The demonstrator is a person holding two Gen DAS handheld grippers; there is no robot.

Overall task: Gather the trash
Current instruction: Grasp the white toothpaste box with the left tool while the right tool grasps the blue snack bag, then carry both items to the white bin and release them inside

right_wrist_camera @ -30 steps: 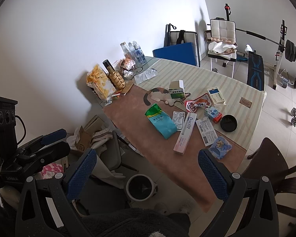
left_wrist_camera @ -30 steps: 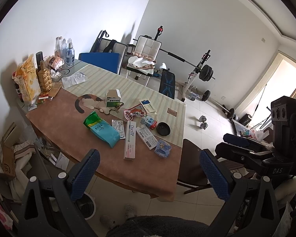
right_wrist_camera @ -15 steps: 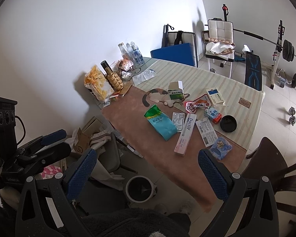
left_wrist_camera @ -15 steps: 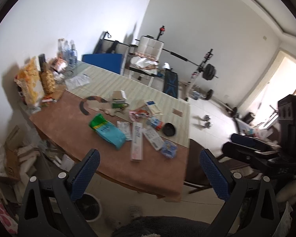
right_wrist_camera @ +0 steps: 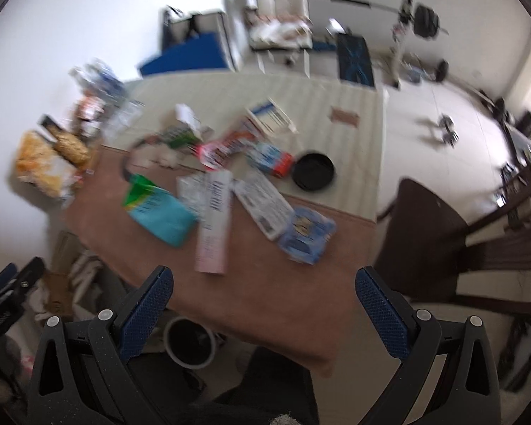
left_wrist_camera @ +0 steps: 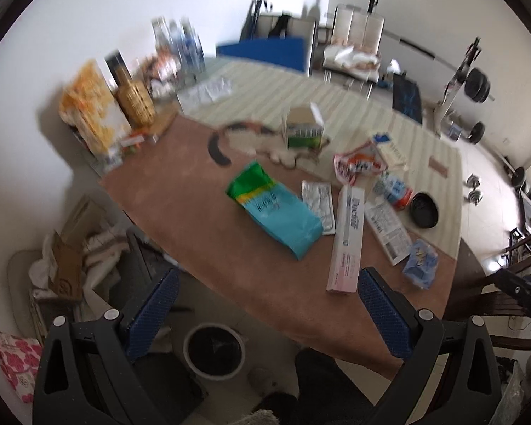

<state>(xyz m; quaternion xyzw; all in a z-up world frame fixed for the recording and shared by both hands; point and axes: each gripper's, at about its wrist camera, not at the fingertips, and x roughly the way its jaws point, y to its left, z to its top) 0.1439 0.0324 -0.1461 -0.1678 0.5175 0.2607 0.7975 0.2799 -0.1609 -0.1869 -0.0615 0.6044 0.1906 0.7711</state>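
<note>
Trash lies on the table (left_wrist_camera: 194,226): a green and teal bag (left_wrist_camera: 276,212), a long pink and white box (left_wrist_camera: 348,233), a blue wrapper (left_wrist_camera: 419,258), a red and white wrapper (left_wrist_camera: 357,163) and a black lid (left_wrist_camera: 424,209). They show in the right wrist view too: the bag (right_wrist_camera: 157,209), the long box (right_wrist_camera: 214,219), the blue wrapper (right_wrist_camera: 306,233). A white bin with a black liner (left_wrist_camera: 214,350) stands on the floor under the near table edge. My left gripper (left_wrist_camera: 265,311) and right gripper (right_wrist_camera: 262,308) are open and empty, above the near edge.
Snack bags and bottles (left_wrist_camera: 124,106) stand at the table's far left by the wall. A dark wooden chair (right_wrist_camera: 424,241) is at the table's right. Cardboard and bags (left_wrist_camera: 63,262) pile on the floor at the left. Gym gear (left_wrist_camera: 470,88) stands behind.
Both grippers have moved closer to the table and tilted down, blurring the views. The floor bin now shows in both. Both stay open and empty.
</note>
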